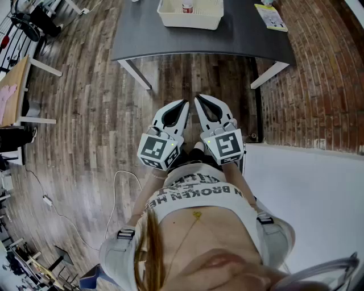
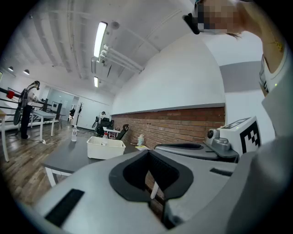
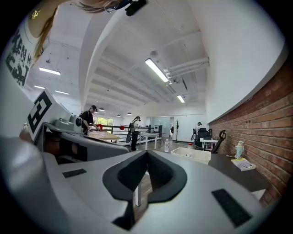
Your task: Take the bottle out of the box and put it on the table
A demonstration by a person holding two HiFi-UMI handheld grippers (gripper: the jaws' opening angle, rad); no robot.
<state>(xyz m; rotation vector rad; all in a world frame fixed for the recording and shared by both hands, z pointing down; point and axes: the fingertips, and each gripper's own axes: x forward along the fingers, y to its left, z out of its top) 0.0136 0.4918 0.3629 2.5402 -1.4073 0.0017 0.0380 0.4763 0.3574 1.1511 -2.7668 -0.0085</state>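
Leftmost, a wooden floor [image 1: 74,113] is listed, with a thin white cable [image 1: 116,182] lying on it.

Left gripper [image 1: 181,108]: held close in front of the person's shirt [image 1: 193,190], about level. Its jaws are clenched tip to tip, and nothing is caught between them. Its marker cube [image 1: 159,149] is turned upward.

Box [image 1: 170,21]: white and open-topped, set on a dark grey table [image 1: 244,37] well ahead of both grippers. The bottle [image 1: 187,7], red-capped, is seen standing upright inside the box, untouched.

Right gripper [image 1: 202,103]: held just beside the left one, tips nearly meeting, also about level. Its jaws are closed on nothing. Its marker cube [image 1: 227,145] is likewise turned upward.

Booklet [image 1: 272,17]: yellow-edged, laid flat on the table to the right of the box, apart from it.

Rightmost, a red brick wall [image 1: 324,74] is noted beyond the table's edge.
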